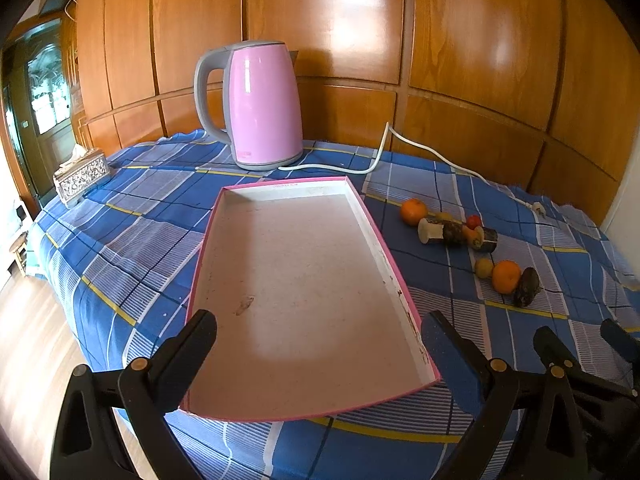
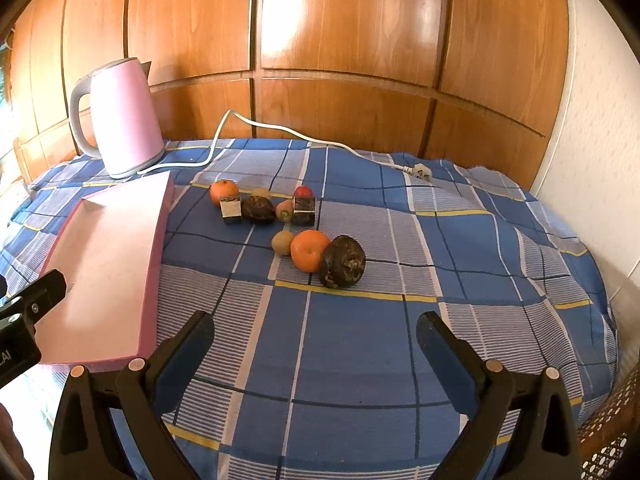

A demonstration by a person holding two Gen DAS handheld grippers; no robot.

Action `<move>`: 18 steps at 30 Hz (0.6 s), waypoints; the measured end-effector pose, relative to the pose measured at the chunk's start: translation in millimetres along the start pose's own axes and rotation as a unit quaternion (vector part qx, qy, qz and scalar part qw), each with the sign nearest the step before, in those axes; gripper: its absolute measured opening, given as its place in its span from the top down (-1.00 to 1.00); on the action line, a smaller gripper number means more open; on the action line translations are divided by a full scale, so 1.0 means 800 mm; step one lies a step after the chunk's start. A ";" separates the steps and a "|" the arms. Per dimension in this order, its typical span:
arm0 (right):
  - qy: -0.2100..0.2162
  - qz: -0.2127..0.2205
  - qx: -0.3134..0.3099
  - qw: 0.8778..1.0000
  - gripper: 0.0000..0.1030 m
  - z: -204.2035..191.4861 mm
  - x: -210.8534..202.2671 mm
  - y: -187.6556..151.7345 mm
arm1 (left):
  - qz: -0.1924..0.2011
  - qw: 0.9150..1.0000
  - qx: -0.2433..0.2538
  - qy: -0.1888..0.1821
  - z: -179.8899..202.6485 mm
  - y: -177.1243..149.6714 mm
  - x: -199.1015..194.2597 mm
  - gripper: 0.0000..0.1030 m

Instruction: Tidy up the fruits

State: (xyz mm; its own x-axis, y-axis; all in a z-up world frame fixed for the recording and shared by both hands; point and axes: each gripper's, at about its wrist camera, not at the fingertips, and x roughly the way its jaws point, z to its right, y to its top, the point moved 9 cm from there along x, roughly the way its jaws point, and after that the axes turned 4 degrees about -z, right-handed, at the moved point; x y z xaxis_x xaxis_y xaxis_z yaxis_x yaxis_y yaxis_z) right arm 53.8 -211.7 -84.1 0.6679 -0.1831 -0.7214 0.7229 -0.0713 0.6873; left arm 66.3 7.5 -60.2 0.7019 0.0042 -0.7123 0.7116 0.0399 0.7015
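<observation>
On the checked cloth (image 1: 120, 240) ahead of your left gripper (image 1: 318, 334), whose jaws gape wide over nothing, the pink tray (image 1: 304, 188) lies bare with every fruit (image 1: 506, 276) off to its right, so sorting looks unstarted; faint print on its far rim is too small to read. From your right gripper (image 2: 314, 334), equally wide and holding nothing, the fruit sits just ahead beside the tray, near a kettle (image 2: 124, 120), and "AI" shows on the other tool.

In the right wrist view, the tray (image 2: 120, 264) is cut off at the left edge, its near-left corner hidden behind the left gripper (image 2: 24, 320). The small fruits (image 1: 456, 232) near the tablecloth's (image 1: 280, 452) right edge are too small to identify. The power cord's (image 1: 420, 152) plug (image 1: 540, 209) is blurred.
</observation>
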 end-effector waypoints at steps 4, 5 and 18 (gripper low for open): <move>-0.002 0.004 -0.003 1.000 -0.99 -0.001 -0.003 0.001 | -0.002 1.000 -0.001 -0.001 -0.001 0.000 0.000 -0.99; -0.002 0.004 -0.003 1.000 -0.99 -0.001 -0.003 0.001 | -0.002 1.000 -0.001 -0.001 -0.001 0.000 0.000 -0.99; 0.000 0.003 -0.002 1.000 -0.99 0.001 -0.002 0.000 | -0.004 1.000 0.001 -0.001 0.003 -0.001 0.001 -0.99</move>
State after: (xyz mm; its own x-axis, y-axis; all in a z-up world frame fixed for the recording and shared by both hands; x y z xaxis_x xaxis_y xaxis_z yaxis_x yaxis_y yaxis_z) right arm 52.8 -211.9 -82.6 0.6724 -0.1838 -0.7170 0.7194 -0.0659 0.6915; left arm 66.6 5.1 -61.1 0.6964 0.0023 -0.7177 0.7171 0.0382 0.6959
